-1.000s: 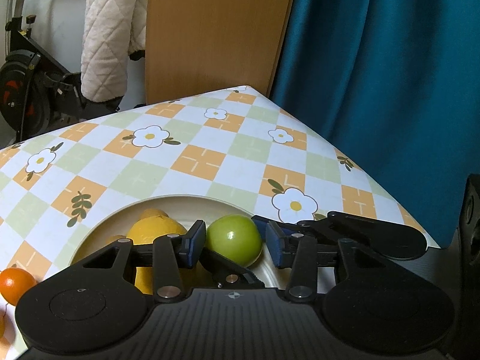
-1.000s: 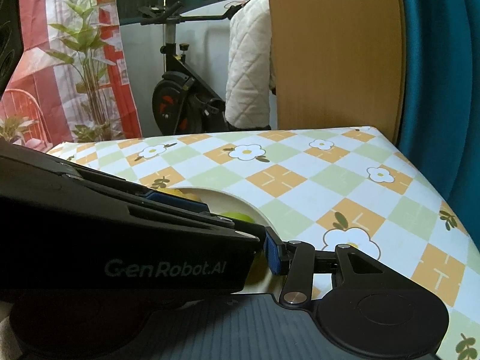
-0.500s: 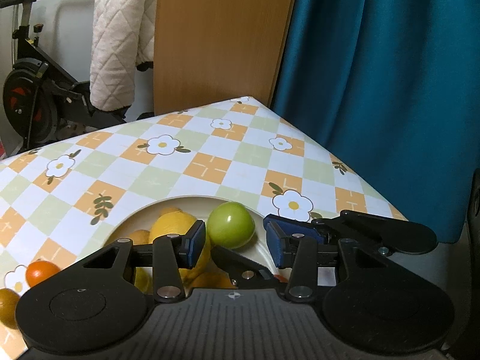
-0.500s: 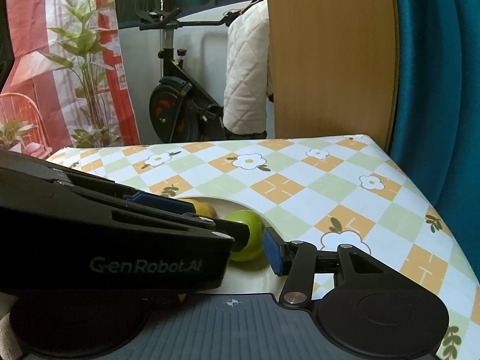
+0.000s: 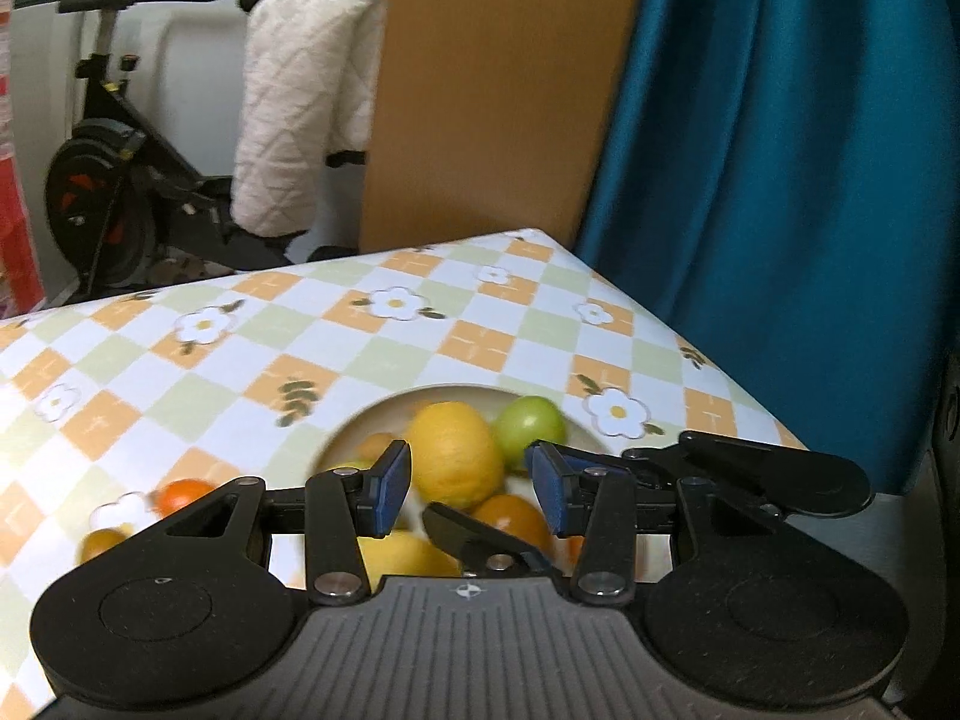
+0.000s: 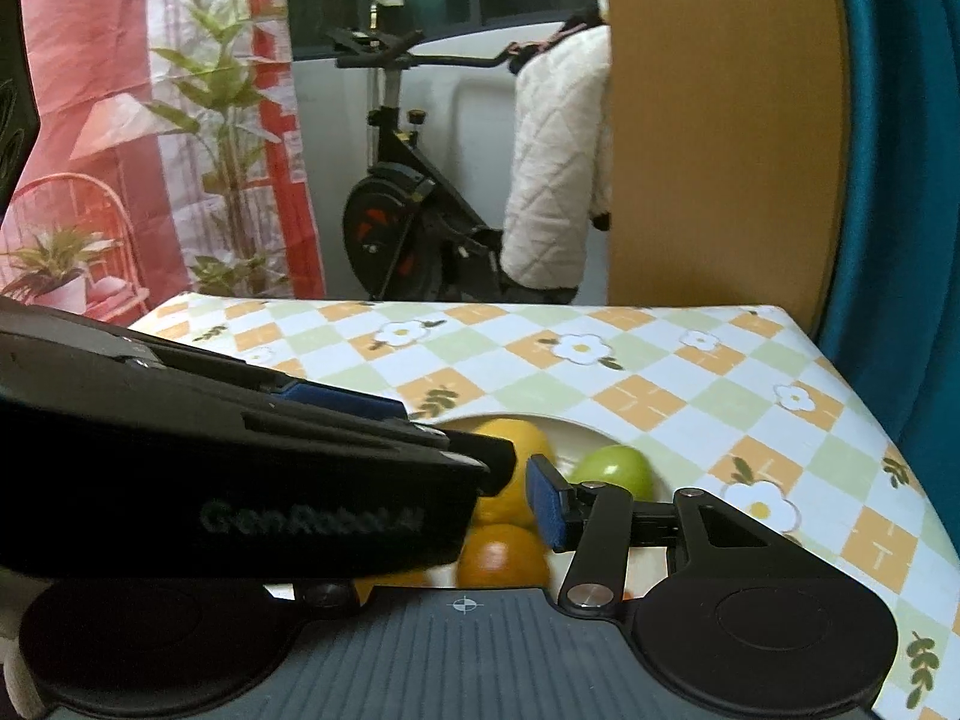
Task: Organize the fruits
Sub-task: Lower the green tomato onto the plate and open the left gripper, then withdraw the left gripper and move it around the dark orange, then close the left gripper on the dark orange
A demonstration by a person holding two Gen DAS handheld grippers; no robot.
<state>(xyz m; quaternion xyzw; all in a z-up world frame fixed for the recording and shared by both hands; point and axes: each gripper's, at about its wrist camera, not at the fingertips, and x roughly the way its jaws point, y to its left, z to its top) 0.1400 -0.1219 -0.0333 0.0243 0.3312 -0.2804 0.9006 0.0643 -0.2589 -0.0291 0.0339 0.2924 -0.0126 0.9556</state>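
Observation:
A cream plate on the flower-checked tablecloth holds a lemon, a green apple, an orange and more yellow fruit. My left gripper hovers above the plate's near side, open, with nothing between its blue pads. In the right wrist view the same lemon, apple and orange show. My right gripper hangs close beside the left one, open. Only its right pad shows, bare. The left gripper's body hides its other finger.
Two small oranges lie on the cloth left of the plate. The table's right edge runs next to a teal curtain. Behind the table stand a wooden board, a white quilted jacket and an exercise bike.
Both grippers have drawn back and risen from the plate, so more fruit shows and the green apple sits farther ahead. The jaws stand as before.

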